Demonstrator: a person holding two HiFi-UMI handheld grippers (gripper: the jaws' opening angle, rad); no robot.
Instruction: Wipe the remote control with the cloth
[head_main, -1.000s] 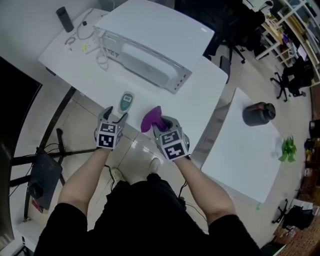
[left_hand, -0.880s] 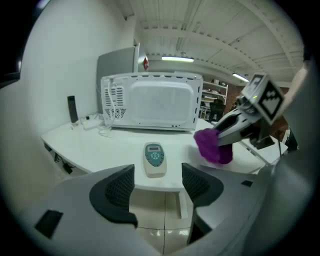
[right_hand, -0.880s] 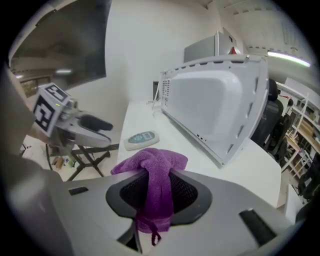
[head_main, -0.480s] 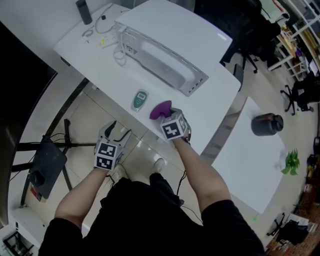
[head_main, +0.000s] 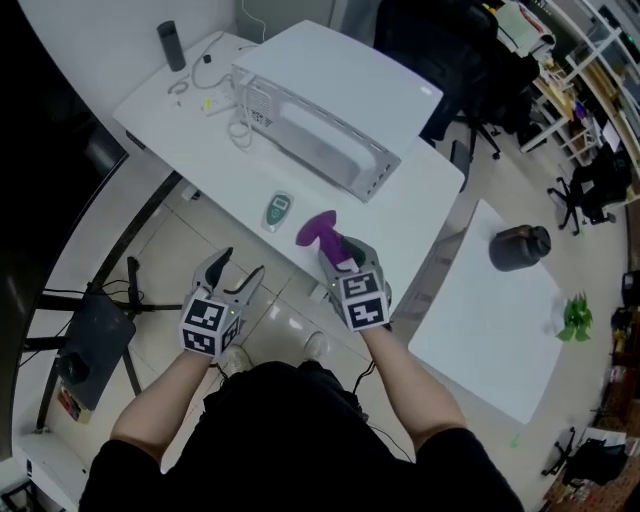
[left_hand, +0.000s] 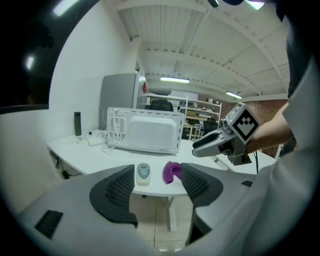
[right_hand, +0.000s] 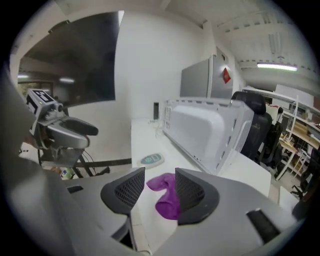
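Note:
The grey-green remote control (head_main: 278, 210) lies near the front edge of the white table (head_main: 425, 205). Just right of it the purple cloth (head_main: 321, 232) sits crumpled on the table. My right gripper (head_main: 337, 254) is directly behind the cloth. Its jaws are opening, and the cloth (right_hand: 167, 196) shows in the gap just beyond the pads, not pressed by them. My left gripper (head_main: 236, 274) hangs open and empty over the floor, short of the table edge, with the remote (left_hand: 143, 173) and cloth (left_hand: 171, 171) ahead of it.
A white microwave (head_main: 320, 115) stands behind the remote and cloth. Cables and a dark cylinder (head_main: 172, 45) lie at the table's far left. A second white table (head_main: 480, 320) to the right carries a black jar (head_main: 518, 248) and a green plant (head_main: 575, 308).
The right gripper has set the cloth down on the table beside the remote and spread its jaws. The left gripper has drawn back from the table edge toward the person.

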